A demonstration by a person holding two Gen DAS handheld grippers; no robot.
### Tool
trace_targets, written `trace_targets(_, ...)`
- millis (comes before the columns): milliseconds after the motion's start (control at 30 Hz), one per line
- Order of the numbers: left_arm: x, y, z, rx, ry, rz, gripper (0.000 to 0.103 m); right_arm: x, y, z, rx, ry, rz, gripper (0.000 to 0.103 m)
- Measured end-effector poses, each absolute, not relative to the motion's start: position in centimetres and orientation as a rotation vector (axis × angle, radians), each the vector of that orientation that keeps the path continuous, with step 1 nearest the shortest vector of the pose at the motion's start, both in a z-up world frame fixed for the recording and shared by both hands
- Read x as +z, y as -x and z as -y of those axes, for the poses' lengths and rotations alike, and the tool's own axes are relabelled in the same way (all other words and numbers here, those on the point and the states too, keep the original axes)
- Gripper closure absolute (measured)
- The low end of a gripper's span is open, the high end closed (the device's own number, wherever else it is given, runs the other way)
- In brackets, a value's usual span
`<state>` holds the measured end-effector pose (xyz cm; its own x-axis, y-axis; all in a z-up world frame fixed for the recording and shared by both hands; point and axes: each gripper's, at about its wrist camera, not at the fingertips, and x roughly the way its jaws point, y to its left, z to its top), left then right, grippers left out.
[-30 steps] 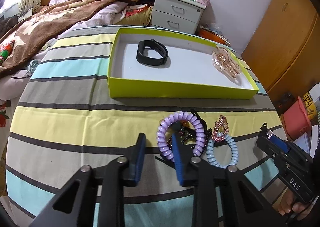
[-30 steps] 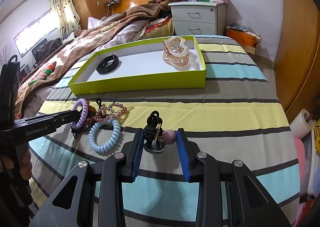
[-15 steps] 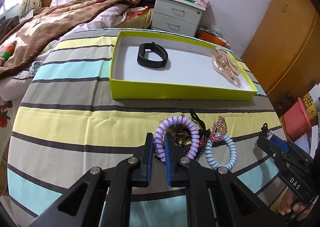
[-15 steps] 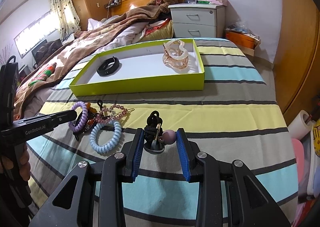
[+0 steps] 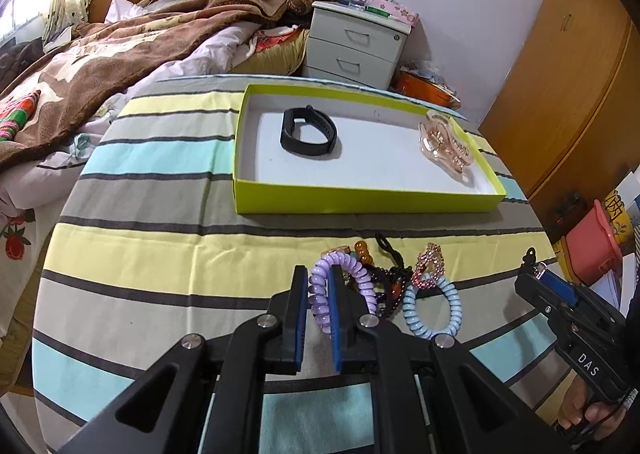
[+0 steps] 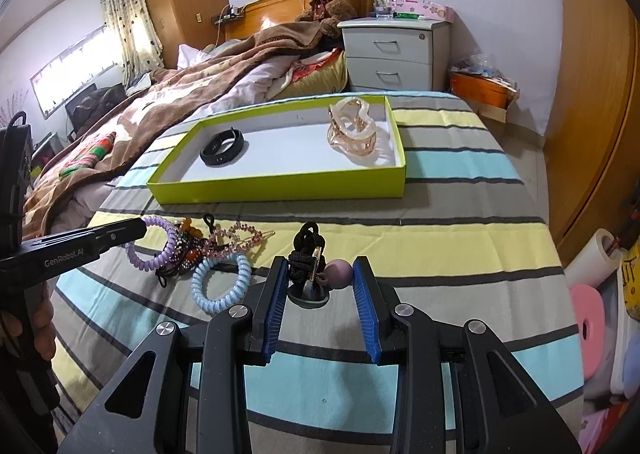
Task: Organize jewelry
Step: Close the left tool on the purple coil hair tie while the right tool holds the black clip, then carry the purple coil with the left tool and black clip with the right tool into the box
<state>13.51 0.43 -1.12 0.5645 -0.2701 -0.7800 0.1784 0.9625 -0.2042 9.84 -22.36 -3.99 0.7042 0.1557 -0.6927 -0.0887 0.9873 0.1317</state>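
from the left wrist: left gripper [image 5: 318, 308] pinching the near side of the purple spiral hair tie [image 5: 340, 286], blue pads pressed on its coil. beside it on the striped cloth [image 5: 160, 254], a tangle of dark beaded pieces [image 5: 390, 286], a pink rhinestone clip [image 5: 430, 266] and a light blue spiral hair tie [image 5: 434, 308], touching one another. beyond, a lime-green tray [image 5: 360, 199] holding a black wristband [image 5: 308, 131] at its left and a clear amber claw clip [image 5: 444, 145] at its right. right gripper [image 5: 560, 302] at the far right edge, gripped by a hand.

from the right wrist: right gripper [image 6: 320, 290] partly spread around a black corded hair tie with a mauve ball [image 6: 316, 270]; cannot tell whether the pads touch it. purple tie [image 6: 158, 246] at the left in the other gripper's tip, well apart from the tray [image 6: 280, 183].
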Motion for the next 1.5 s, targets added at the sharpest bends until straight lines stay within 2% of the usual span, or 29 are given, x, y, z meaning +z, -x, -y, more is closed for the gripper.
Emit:
trace_targets(733,2.5,-15.0,-1.8,-0.246,0.123,-0.863,0.093,0.0,-12.4,21.7,0.151,-0.056,-0.71,0.069)
trace_targets(1033,3.7,-17.4,-1.7,-0.246,0.127,-0.846,0.093,1.5,-16.2,21.3,0.156,-0.027,-0.705,0.069)
trace_targets(1500,2.6,-22.3,-1.6,-0.216,0.15,-0.869,0.093,0.3,-23.7,19.6,0.171,0.017,-0.758,0.069)
